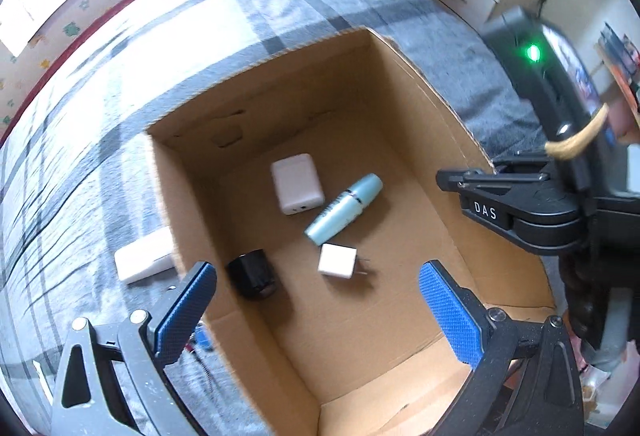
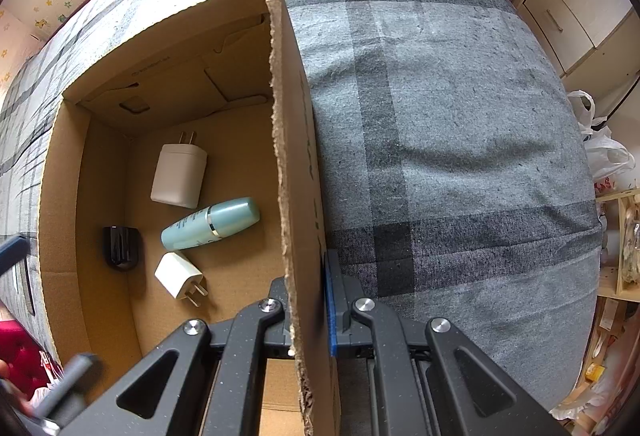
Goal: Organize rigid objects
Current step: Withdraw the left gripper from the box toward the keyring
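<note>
An open cardboard box (image 1: 420, 83) (image 2: 296, 155) lies on a grey plaid bedspread. On its floor are a large white charger (image 1: 296, 187) (image 2: 180, 175), a teal bottle (image 1: 344, 207) (image 2: 212, 224) on its side, a small white plug (image 1: 338, 260) (image 2: 180, 276) and a black cup-like object (image 1: 252, 278) (image 2: 122, 248). My left gripper (image 1: 320, 312) hangs above the box's near-left corner, open wide with nothing between its blue pads (image 1: 452, 316). My right gripper (image 2: 306, 284) (image 1: 500, 203) is shut on the box's right wall, one finger on each side of it.
A flat white block (image 1: 144, 260) lies on the bedspread (image 2: 440, 115) just outside the box's left wall. Cabinets (image 2: 560, 15) stand beyond the bed, with plastic bags (image 2: 604, 147) and a wooden shelf (image 2: 624, 244) at the right.
</note>
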Demonstrator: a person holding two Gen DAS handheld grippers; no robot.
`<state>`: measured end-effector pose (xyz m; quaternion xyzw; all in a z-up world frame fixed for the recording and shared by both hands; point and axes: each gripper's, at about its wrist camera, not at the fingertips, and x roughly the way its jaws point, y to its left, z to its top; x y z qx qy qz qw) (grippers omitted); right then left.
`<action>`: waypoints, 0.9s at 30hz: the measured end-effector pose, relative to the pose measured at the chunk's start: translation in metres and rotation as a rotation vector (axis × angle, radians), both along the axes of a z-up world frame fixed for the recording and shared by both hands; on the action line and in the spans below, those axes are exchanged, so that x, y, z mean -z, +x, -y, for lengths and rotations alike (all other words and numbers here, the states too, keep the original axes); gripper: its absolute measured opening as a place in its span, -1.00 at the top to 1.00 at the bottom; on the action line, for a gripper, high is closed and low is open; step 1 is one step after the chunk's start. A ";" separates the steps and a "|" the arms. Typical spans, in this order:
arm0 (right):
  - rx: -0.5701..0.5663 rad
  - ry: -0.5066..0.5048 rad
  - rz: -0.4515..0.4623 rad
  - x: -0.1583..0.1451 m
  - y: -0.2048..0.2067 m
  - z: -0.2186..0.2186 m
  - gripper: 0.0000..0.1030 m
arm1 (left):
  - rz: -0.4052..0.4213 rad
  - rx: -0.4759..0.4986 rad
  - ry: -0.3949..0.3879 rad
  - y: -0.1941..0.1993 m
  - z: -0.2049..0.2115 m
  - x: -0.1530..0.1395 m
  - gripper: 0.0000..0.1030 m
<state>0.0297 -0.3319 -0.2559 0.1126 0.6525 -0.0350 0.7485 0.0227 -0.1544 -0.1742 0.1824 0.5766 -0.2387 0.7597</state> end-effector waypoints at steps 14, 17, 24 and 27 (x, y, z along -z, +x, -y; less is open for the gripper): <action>-0.009 -0.007 -0.004 0.001 0.001 -0.003 0.87 | 0.038 -0.210 0.047 0.029 -0.082 -0.011 -1.00; -0.009 -0.008 -0.005 0.001 0.001 -0.003 0.87 | 0.040 -0.246 0.059 0.035 -0.101 -0.006 -1.00; -0.012 -0.011 -0.006 0.002 0.001 -0.004 0.87 | 0.024 -0.304 0.106 0.037 -0.140 0.025 -1.00; -0.014 -0.013 -0.006 0.002 0.001 -0.005 0.87 | 0.001 -0.313 0.121 0.036 -0.150 0.043 -1.00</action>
